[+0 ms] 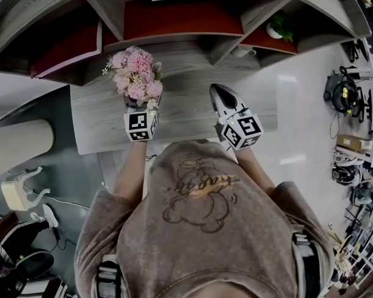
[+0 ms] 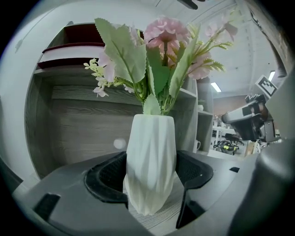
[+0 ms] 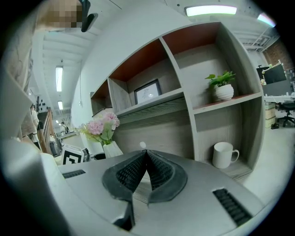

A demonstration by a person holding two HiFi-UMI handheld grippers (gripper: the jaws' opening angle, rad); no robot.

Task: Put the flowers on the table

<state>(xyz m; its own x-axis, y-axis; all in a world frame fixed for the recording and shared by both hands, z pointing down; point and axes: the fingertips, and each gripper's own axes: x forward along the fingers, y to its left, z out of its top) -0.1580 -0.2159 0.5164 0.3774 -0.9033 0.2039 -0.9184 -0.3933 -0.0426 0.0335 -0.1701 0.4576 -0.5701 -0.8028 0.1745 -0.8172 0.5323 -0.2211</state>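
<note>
A bunch of pink flowers [image 1: 137, 74] stands in a white ribbed vase [image 2: 151, 161]. My left gripper [image 1: 138, 108] is shut on the vase, with a black pad against each side. The vase's base looks level with the grey wood table [image 1: 185, 118], whose grain shows just under it [image 2: 161, 220]; whether they touch I cannot tell. The blooms [image 2: 166, 34] rise above the jaws. My right gripper [image 1: 220, 92] hovers over the table to the right, shut [image 3: 145, 154], holding nothing. From its view the flowers [image 3: 102, 126] sit to the left.
A shelf unit rises behind the table. Its right compartments hold a white mug [image 3: 224, 154] and a small potted plant [image 3: 222, 87]; a picture frame [image 3: 148, 93] stands higher up. A white chair [image 1: 20, 188] is at the left on the floor.
</note>
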